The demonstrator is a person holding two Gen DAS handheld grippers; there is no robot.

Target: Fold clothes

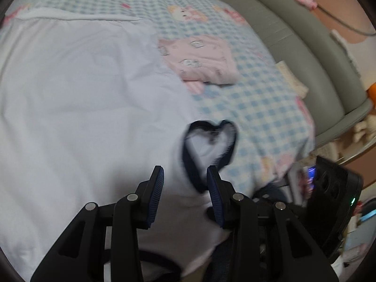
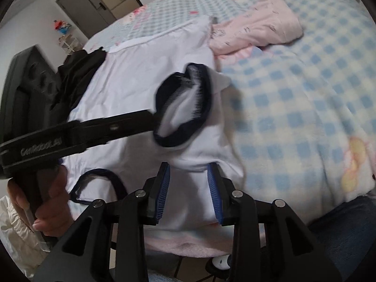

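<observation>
A white T-shirt [image 1: 82, 94] with navy trim lies spread on the bed. Its navy-cuffed sleeve [image 1: 211, 141] is blurred and lifted just beyond my left gripper [image 1: 185, 176], whose fingers stand apart over the white cloth. In the right wrist view the same sleeve cuff [image 2: 185, 108] hangs at the tip of the left gripper's fingers [image 2: 131, 124], which reach in from the left. My right gripper [image 2: 189, 174] is open with white shirt cloth [image 2: 188, 188] lying between its fingers. The navy collar [image 2: 98, 183] shows at the lower left.
A folded pink garment [image 1: 202, 61] [image 2: 256, 23] lies on the blue checked bedsheet [image 1: 258, 108] beyond the shirt. A grey padded bed frame [image 1: 305, 47] curves at the right. A black garment [image 2: 77, 75] lies at the shirt's far left. A grey door [image 2: 84, 7] stands behind.
</observation>
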